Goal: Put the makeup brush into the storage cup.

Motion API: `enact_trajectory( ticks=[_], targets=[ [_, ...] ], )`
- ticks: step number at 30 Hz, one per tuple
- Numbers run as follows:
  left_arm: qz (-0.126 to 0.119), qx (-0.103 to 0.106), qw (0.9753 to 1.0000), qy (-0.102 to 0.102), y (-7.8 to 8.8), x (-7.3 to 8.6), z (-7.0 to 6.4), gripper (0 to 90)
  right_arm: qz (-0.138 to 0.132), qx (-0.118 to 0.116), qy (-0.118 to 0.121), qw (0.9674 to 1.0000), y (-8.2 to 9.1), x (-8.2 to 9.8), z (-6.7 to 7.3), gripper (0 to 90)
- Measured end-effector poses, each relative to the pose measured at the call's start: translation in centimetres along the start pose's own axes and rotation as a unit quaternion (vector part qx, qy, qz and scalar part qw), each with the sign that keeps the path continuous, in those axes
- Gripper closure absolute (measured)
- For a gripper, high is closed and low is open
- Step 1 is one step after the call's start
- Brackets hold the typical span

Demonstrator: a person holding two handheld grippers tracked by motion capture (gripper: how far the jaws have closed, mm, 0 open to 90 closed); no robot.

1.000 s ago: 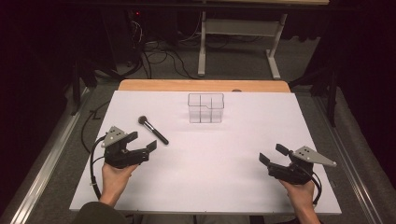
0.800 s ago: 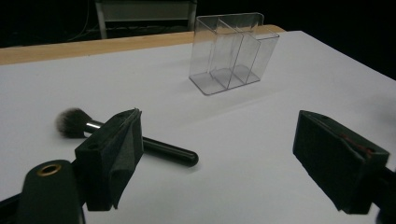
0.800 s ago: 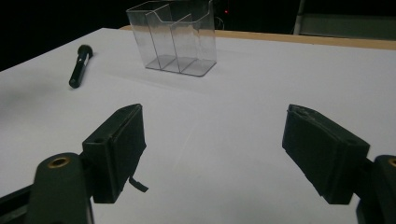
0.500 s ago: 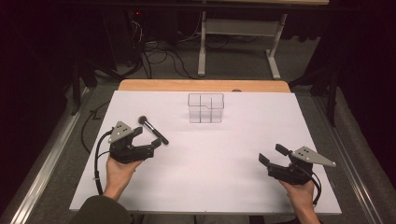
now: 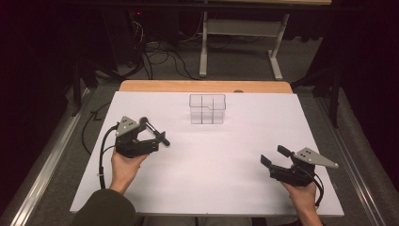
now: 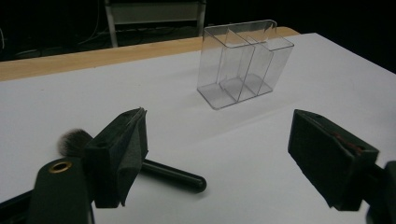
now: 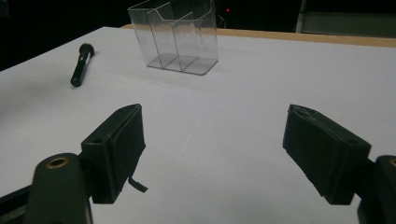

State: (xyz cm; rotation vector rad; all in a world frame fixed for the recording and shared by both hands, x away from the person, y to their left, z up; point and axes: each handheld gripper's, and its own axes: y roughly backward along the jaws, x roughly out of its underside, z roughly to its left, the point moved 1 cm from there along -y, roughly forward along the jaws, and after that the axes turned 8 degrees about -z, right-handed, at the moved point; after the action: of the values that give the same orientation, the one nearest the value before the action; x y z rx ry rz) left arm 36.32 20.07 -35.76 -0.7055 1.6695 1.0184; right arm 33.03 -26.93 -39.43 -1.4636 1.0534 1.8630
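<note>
Left gripper: I see my black two-jaw left gripper [image 5: 157,140] at the left of the white table top [image 5: 226,165], carried in the person's left hand [image 5: 124,165], with its grey three-cornered plate on top.
Left jaws: they stand wide apart and have just been closing a little; neither pad presses on anything. In the left gripper view the brush lies low at the left, partly behind the left jaw, not clamped.
Brush: the black-handled makeup brush with a dark fluffy head [image 6: 170,175] lies flat on the table. In the high view it sits just under the front of my left gripper, running diagonally. Its bristle end [image 6: 74,141] peeks out behind the left jaw, and the rounded handle end points to the right.
Right gripper: my black two-jaw right gripper [image 5: 273,157] is at the right of the table near the person's edge, held in the right hand [image 5: 301,195].
Right jaws: wide open, with bare table between the pads in the right gripper view.
Organiser: the clear plastic box with upright dividers [image 5: 207,109] stands upright toward the far side of the table, well apart from both grippers and from the brush. I cannot tell anything lying inside its compartments.
Table edge: a light wooden strip [image 5: 204,86] runs along the far side of the white top.
</note>
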Motion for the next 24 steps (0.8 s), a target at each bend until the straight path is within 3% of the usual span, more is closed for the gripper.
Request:
enact_trajectory(
  ticks=[24],
  targets=[
    [0.010,-0.007,0.9999,0.009,-2.1,-0.9,0.7,20.5,0.000,-0.001,-0.001,1.0000,0.0,0.0,0.0,22.3]
  ],
)
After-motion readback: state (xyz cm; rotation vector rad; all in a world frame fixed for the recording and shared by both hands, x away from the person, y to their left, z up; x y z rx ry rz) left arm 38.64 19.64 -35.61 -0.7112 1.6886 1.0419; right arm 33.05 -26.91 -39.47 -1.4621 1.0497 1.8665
